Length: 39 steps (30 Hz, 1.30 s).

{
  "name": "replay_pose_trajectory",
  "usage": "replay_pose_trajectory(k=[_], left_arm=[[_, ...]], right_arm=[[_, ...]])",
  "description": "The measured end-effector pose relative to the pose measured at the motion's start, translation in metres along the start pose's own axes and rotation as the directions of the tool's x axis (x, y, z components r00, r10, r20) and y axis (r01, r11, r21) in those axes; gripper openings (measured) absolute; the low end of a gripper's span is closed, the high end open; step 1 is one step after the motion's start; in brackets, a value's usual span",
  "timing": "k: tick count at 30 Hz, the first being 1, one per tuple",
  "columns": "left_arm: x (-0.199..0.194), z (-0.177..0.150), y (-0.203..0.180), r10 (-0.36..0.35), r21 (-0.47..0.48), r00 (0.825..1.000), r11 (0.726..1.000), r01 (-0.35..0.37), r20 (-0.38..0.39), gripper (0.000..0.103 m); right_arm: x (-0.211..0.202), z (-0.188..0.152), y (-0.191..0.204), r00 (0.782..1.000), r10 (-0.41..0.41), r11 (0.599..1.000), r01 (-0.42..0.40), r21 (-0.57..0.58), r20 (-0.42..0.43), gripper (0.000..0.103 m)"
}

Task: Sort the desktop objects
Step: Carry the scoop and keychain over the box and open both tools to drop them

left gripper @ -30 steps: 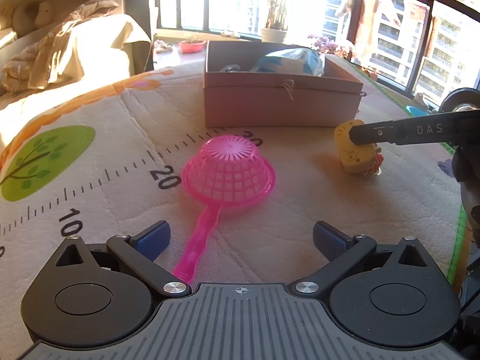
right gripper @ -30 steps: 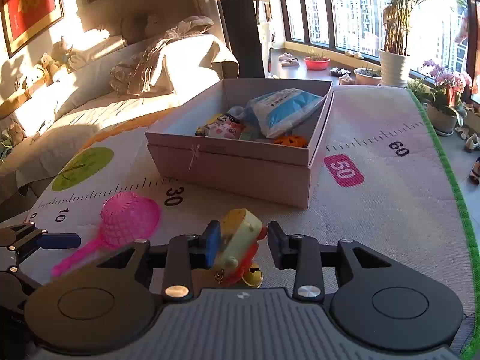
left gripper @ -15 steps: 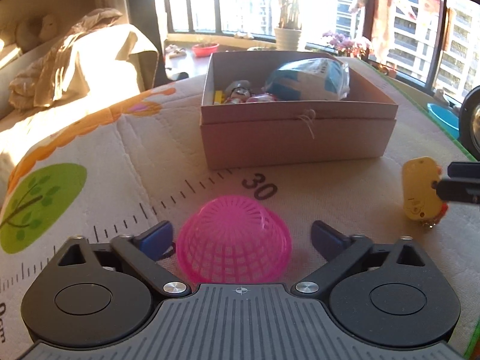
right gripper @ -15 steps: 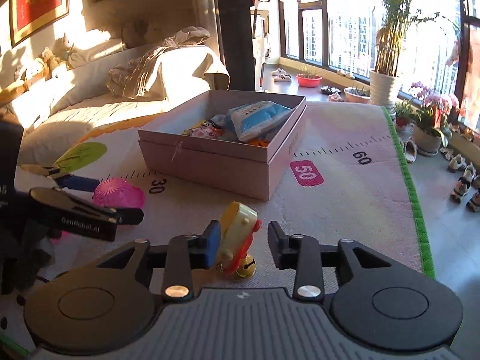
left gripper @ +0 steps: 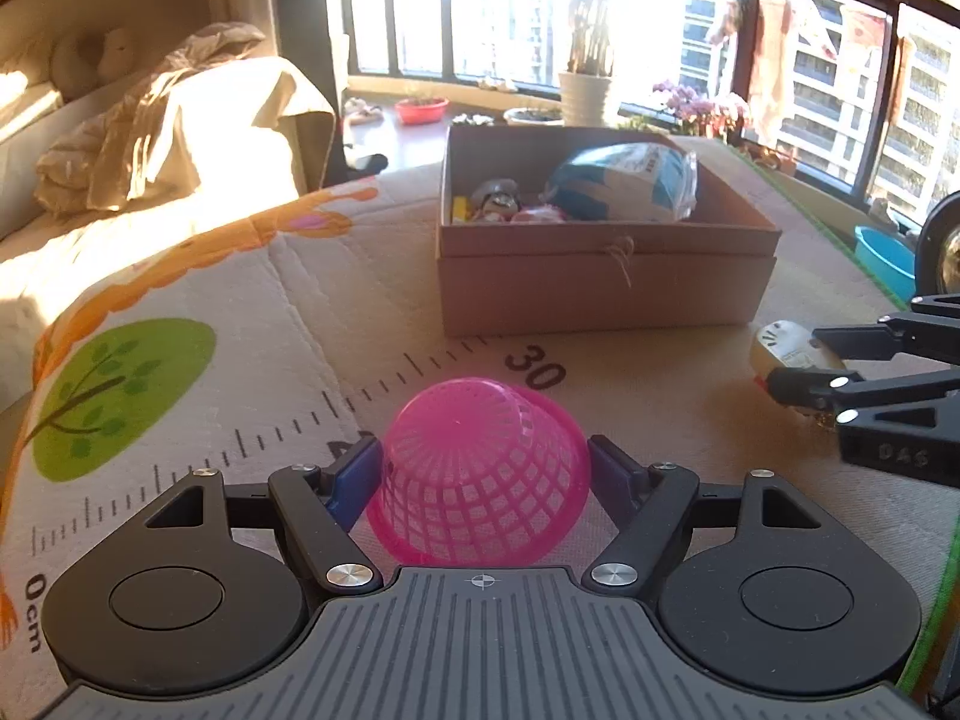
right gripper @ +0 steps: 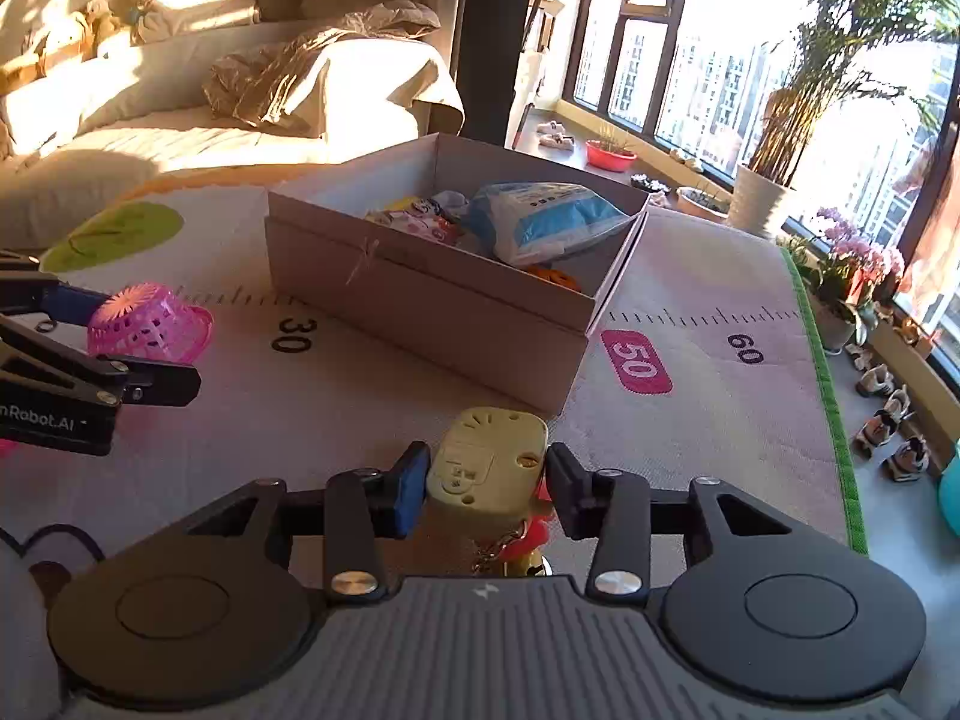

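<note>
Left gripper (left gripper: 485,468) closing on the pink strainer (left gripper: 480,474), blue pads touching both sides of the upturned mesh bowl, just short of the "30" mark on the ruler-print play mat (left gripper: 240,324). Right gripper (right gripper: 487,489) clamping the yellow toy (right gripper: 489,462), pads pressing its flanks, red and gold trinkets dangling beneath. Sitting at 12 o'clock from the strainer and at 11 o'clock from the toy: open cardboard box (left gripper: 606,276), already holding a blue-and-white packet (left gripper: 624,183) and small items.
</note>
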<state>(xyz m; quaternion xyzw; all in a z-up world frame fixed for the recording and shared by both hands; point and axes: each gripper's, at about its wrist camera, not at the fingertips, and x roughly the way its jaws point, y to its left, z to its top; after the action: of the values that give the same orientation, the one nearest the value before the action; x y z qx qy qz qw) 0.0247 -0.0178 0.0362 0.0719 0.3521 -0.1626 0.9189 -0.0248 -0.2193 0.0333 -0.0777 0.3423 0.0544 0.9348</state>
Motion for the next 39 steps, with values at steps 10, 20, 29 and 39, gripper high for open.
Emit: replay_pose_trajectory(k=[10, 20, 29, 39], left_arm=[[-0.065, 0.059, -0.002, -0.014, 0.036, 0.969, 0.999, 0.005, 0.246, 0.079], [0.023, 0.161, -0.030, -0.167, 0.073, 0.963, 0.985, 0.155, 0.211, 0.080], [0.060, 0.177, 0.008, -0.185, -0.005, 0.961, 0.982, 0.190, 0.205, 0.097], [0.053, 0.074, 0.028, -0.238, 0.022, 0.965, 0.971, 0.237, 0.111, 0.100]], right_arm=[[-0.103, 0.067, -0.046, 0.959, 0.140, 0.982, -0.167, 0.092, 0.245, 0.038], [-0.109, 0.106, -0.074, 0.932, 0.089, 0.988, -0.127, 0.088, 0.352, 0.038], [-0.055, 0.126, -0.090, 0.950, 0.080, 0.982, -0.127, 0.140, 0.301, 0.038], [0.038, 0.137, -0.062, 0.977, 0.163, 0.970, -0.184, 0.157, 0.136, 0.041]])
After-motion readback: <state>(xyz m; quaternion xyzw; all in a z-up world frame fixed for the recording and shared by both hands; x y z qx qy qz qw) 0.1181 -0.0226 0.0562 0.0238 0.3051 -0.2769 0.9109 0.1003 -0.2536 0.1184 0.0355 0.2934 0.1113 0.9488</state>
